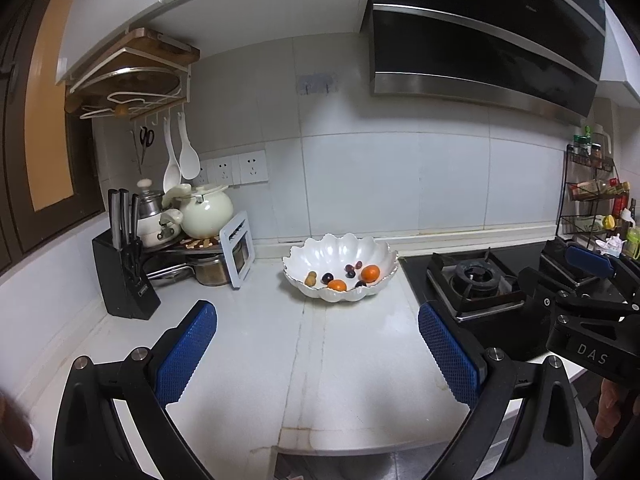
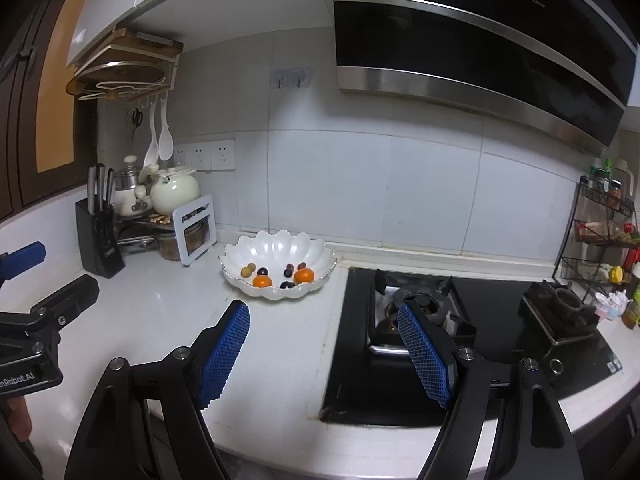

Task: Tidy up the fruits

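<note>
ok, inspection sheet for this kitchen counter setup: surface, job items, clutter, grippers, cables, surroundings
Surface: white countertop, bare in front of both grippers; faint stains near its front edge.
Job's things: white scalloped bowl at the back wall holds two oranges, several dark grapes and a small tan fruit. No fruit seen outside it.
Clutter: knife block, cream pot and cookware on a corner rack, left of the bowl.
Grippers: left gripper open, empty; right gripper open, empty, partly over the gas stove.
Cables: nothing seen.
Surroundings: range hood above, wall sockets, spice rack far right.
</note>
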`<state>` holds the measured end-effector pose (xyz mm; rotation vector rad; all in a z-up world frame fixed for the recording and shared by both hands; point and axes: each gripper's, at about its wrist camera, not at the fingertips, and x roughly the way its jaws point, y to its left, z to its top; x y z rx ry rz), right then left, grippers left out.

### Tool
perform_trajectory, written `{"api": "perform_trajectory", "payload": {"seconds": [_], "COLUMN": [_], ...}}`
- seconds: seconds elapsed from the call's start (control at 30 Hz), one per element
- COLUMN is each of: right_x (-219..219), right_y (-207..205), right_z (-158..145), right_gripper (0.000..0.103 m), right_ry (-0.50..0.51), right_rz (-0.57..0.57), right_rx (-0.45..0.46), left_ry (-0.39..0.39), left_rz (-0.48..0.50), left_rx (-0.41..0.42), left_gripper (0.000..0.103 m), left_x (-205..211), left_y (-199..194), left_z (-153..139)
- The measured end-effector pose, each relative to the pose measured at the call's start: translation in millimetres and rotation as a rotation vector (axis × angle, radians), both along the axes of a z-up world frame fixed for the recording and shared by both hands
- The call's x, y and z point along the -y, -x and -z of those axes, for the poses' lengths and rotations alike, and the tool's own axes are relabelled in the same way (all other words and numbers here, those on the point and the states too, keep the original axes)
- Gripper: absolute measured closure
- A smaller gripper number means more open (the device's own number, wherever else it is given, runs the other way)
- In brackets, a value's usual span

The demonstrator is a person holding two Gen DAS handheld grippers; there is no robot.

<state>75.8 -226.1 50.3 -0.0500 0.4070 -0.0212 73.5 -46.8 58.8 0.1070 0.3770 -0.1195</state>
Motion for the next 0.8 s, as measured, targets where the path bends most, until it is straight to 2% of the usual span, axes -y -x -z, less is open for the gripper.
{"api": "perform_trajectory", "payload": {"seconds": [0.43,0.8], "right_x": [5.4,8.9], "right_y": [36.8,47.2], "right_z": [-2.7,-3.3], "right_gripper": [0.025,0.025], "right_ry": [-0.008,-0.007], "right_rz": [0.003,0.008], "right_rx": [0.026,0.033], "left_ry": [0.014,0.005], "left_rz": [0.017,0.019], "left_rx": [-0.005,0.008], "left_gripper": [0.0,0.0], "left_x": [4.8,7.2], "left_y": [25.4,35.4], "left_z": [1.4,-1.4]}}
